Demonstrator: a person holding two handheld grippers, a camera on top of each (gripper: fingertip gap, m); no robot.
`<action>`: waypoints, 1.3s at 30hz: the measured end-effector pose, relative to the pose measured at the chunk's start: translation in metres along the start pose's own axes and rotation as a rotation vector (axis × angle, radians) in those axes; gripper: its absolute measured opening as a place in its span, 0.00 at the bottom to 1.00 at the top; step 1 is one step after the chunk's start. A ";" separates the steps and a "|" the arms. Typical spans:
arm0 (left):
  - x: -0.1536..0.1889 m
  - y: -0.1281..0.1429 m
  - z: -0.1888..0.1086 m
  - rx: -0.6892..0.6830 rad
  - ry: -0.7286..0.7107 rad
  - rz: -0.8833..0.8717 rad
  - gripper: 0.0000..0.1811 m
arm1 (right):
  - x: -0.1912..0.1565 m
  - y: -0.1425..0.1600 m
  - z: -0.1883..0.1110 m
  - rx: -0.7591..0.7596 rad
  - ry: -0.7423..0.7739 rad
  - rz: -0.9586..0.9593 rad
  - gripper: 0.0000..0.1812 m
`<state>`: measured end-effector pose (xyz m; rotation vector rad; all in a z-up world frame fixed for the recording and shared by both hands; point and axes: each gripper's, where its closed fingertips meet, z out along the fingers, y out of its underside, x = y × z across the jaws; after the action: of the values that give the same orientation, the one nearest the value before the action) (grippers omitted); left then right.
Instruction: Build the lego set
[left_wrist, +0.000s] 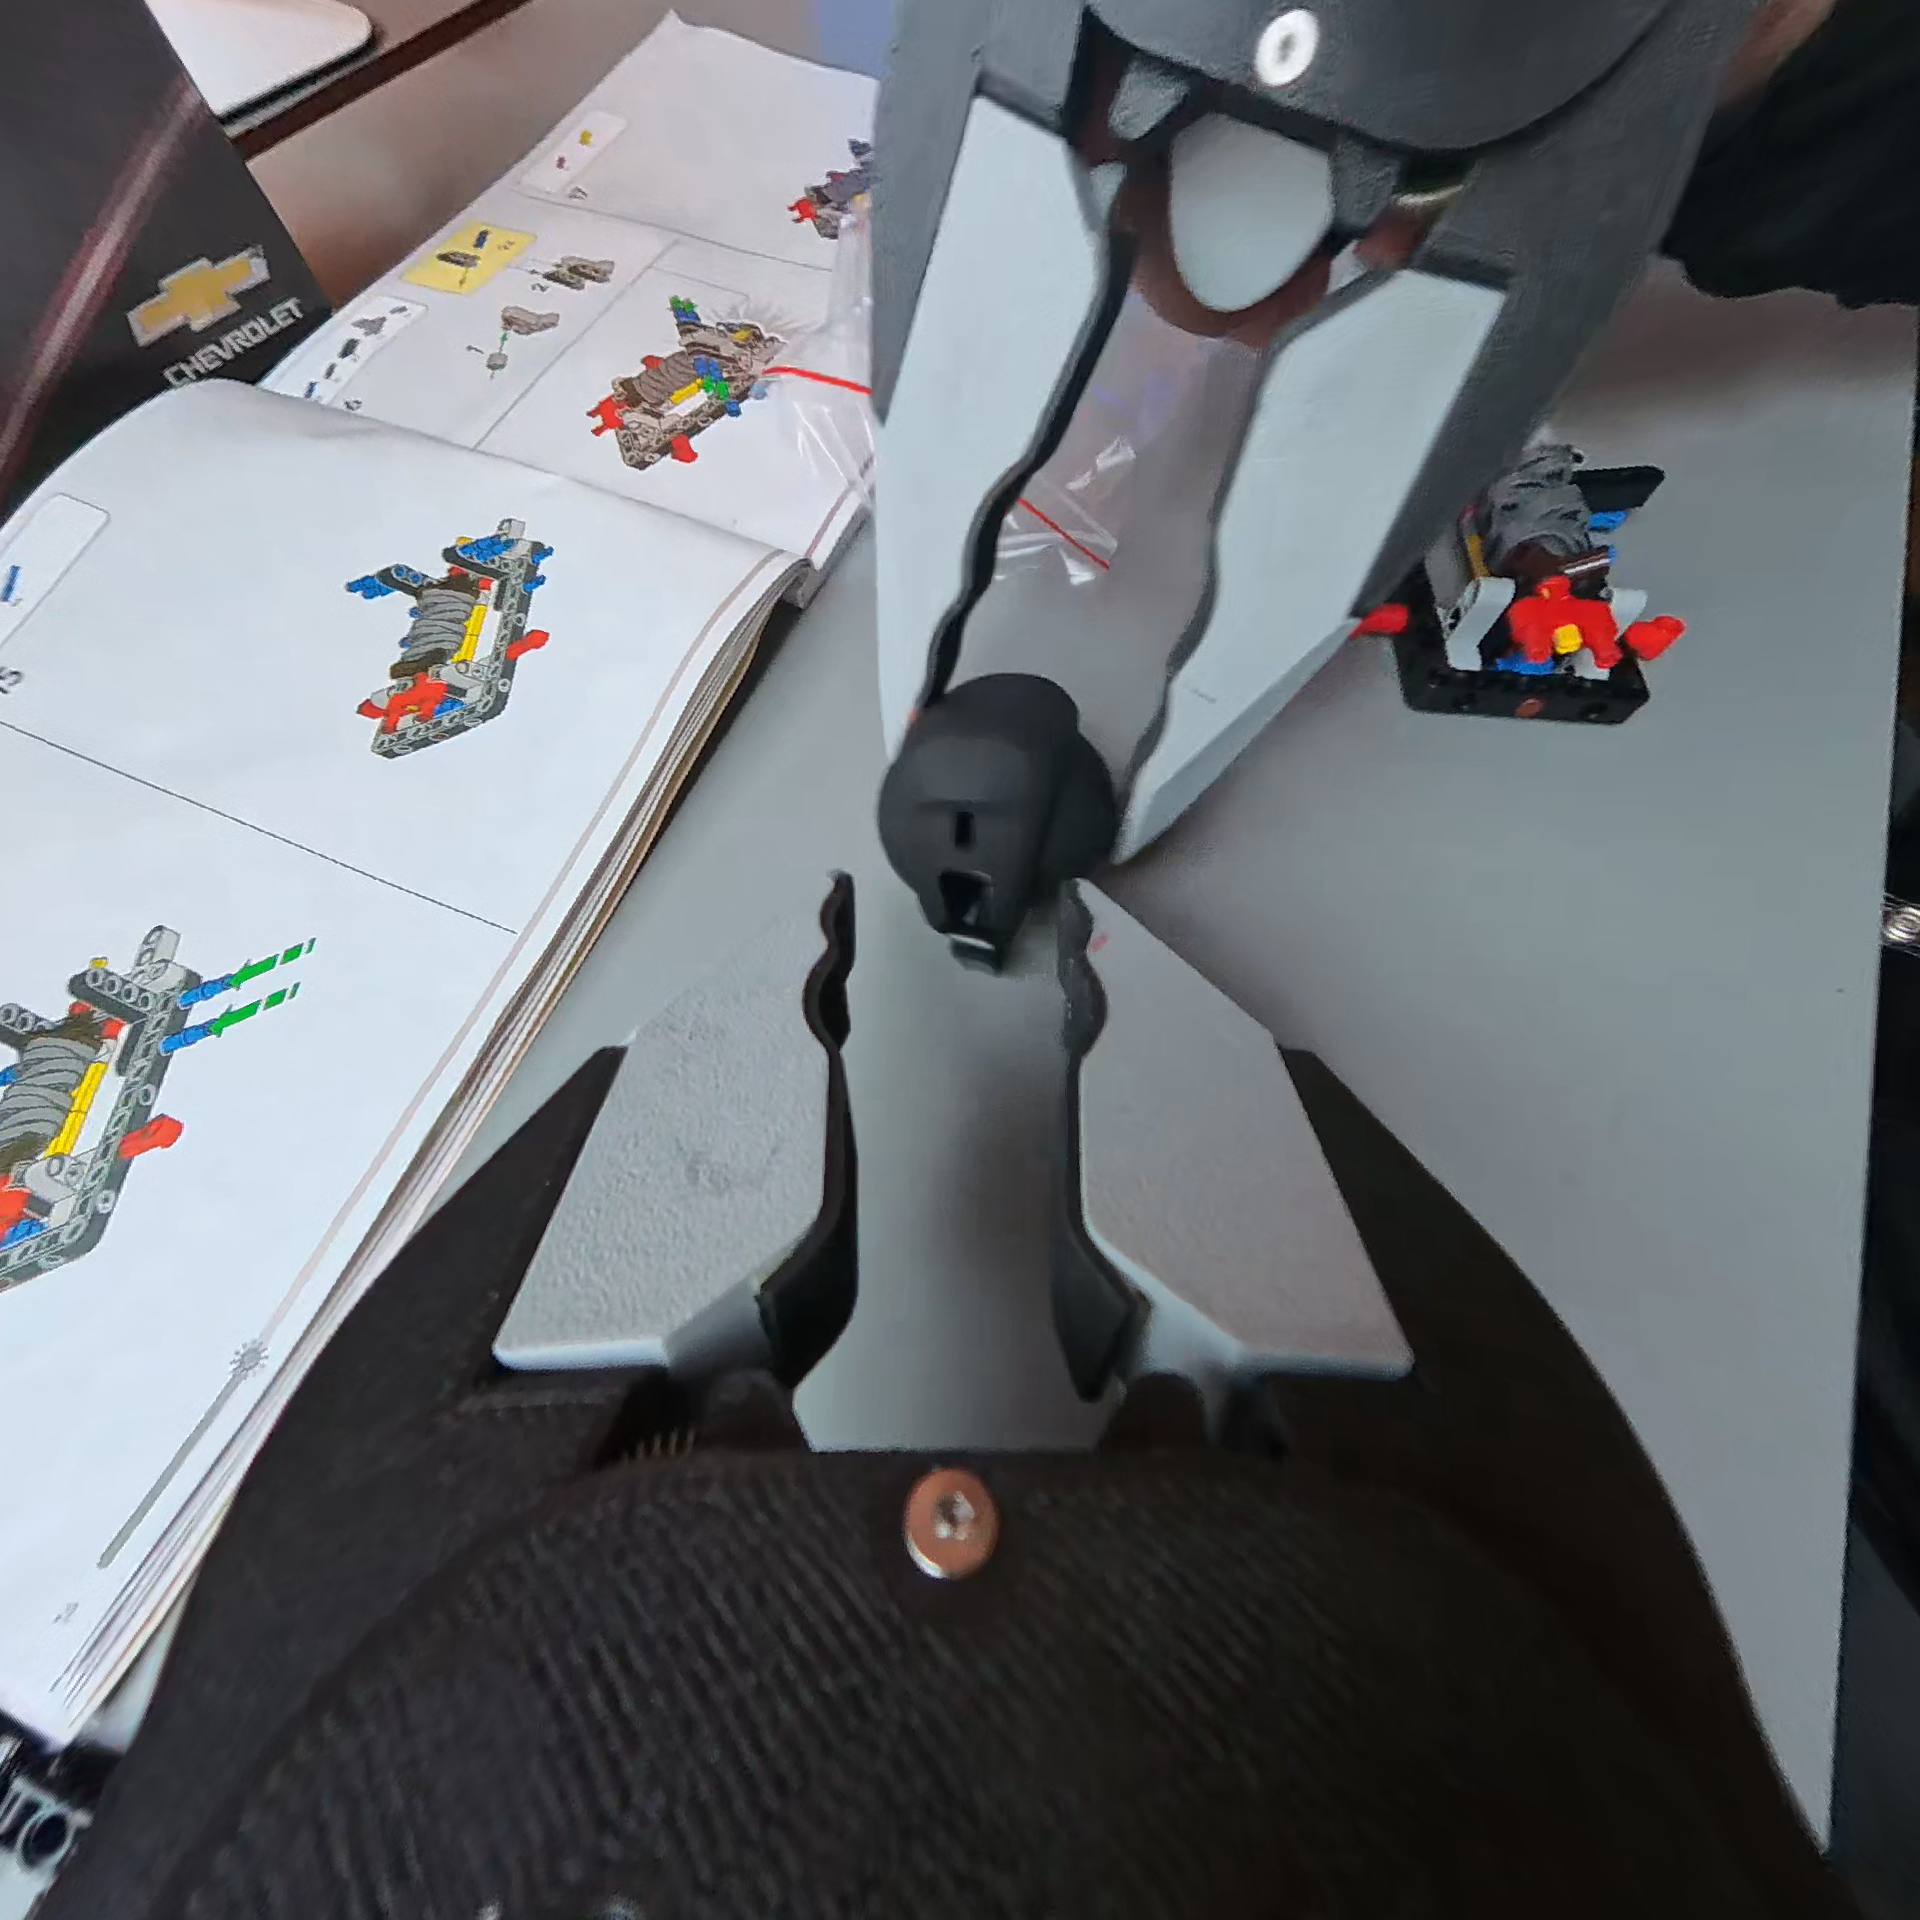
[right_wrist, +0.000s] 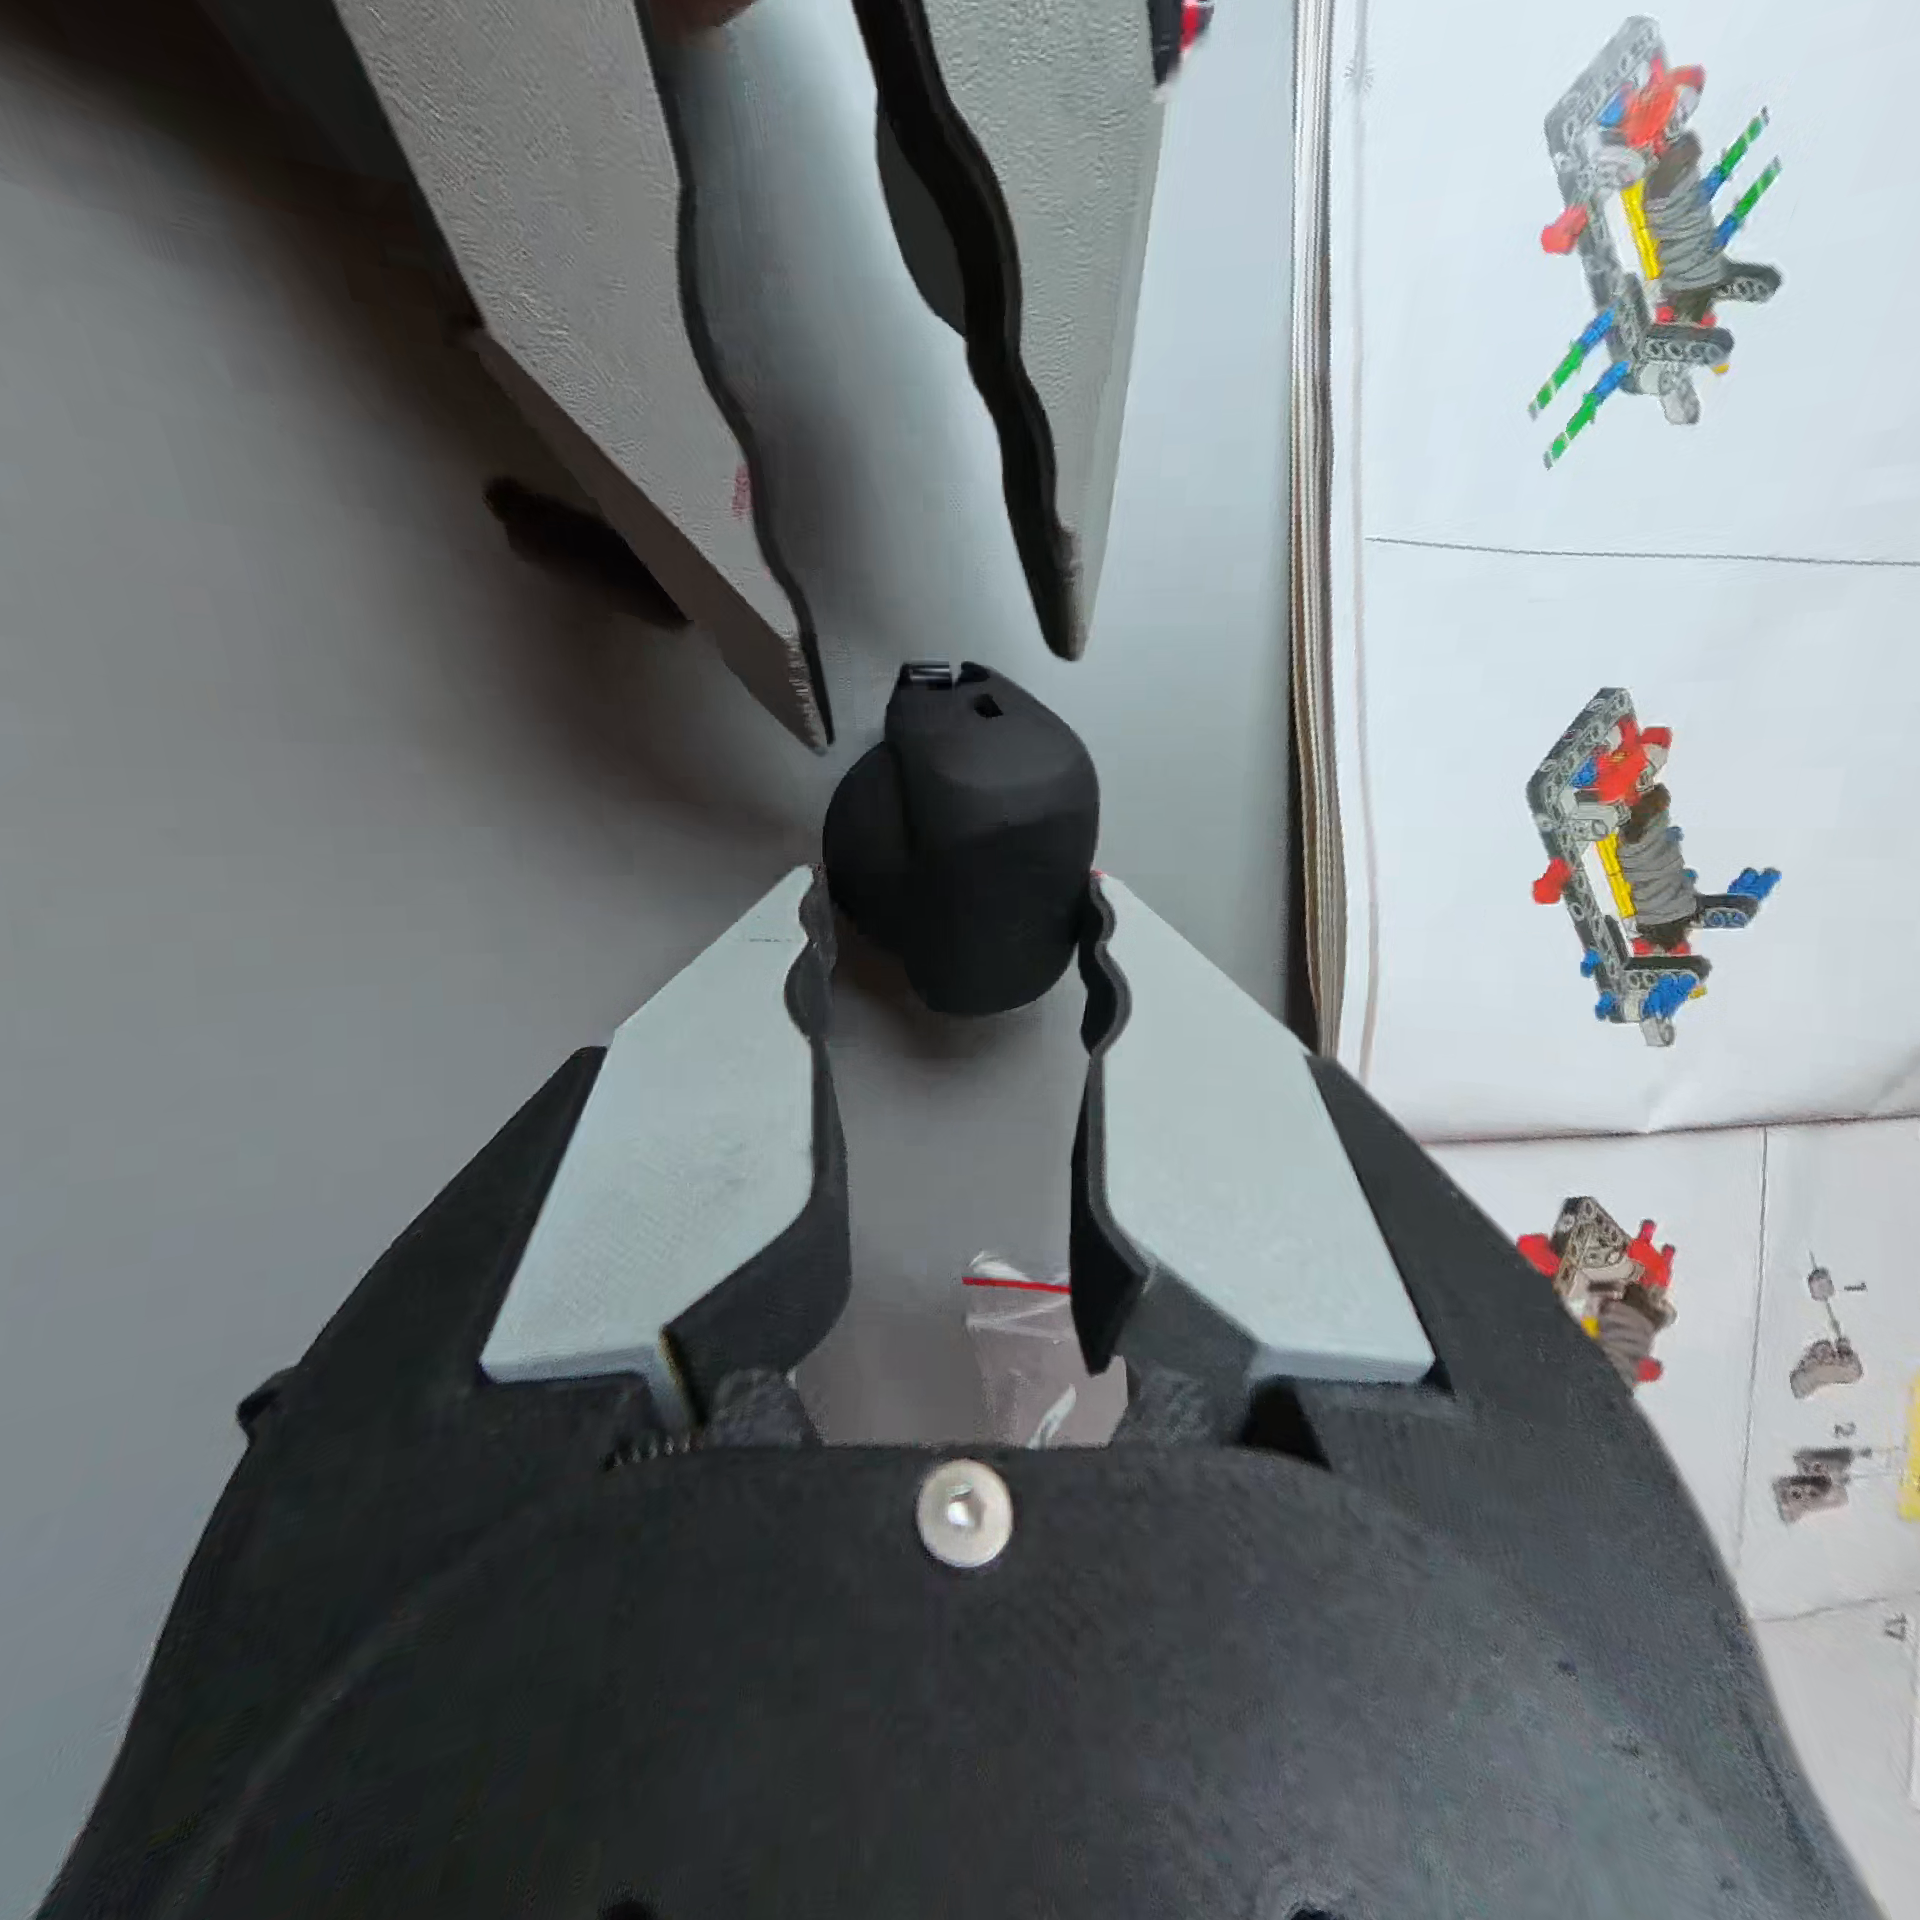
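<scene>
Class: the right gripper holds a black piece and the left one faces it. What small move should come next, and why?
Probably ease the left gripper forward around the narrow end of the black piece. Its fingers are open just short of that end, while the right gripper grips the wide end.

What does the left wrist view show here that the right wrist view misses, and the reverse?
Only the left wrist view shows the partly built lego model on the grey table and the dark box beyond the booklet.

Only the right wrist view shows the right gripper from behind, its fingers closed on the black rounded piece.

Both show that black piece, the open instruction booklet, a clear plastic bag, and the left gripper facing the piece, its fingers apart and not gripping it.
</scene>
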<state>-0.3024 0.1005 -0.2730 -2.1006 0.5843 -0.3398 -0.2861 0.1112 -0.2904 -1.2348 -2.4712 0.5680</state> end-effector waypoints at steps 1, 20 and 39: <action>0.001 0.002 0.002 -0.012 0.008 -0.008 0.21 | 0.002 0.000 0.000 0.008 -0.001 0.004 0.25; -0.005 0.002 -0.002 0.013 -0.004 -0.053 0.19 | 0.021 -0.011 -0.020 0.181 0.074 0.053 0.00; -0.036 0.006 -0.230 0.105 -0.445 -0.045 0.18 | 0.041 0.013 -0.055 0.258 0.153 0.192 0.10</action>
<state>-0.4374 -0.0449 -0.1507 -2.0025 0.2496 0.0747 -0.2764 0.1627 -0.2447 -1.3621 -2.0921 0.7833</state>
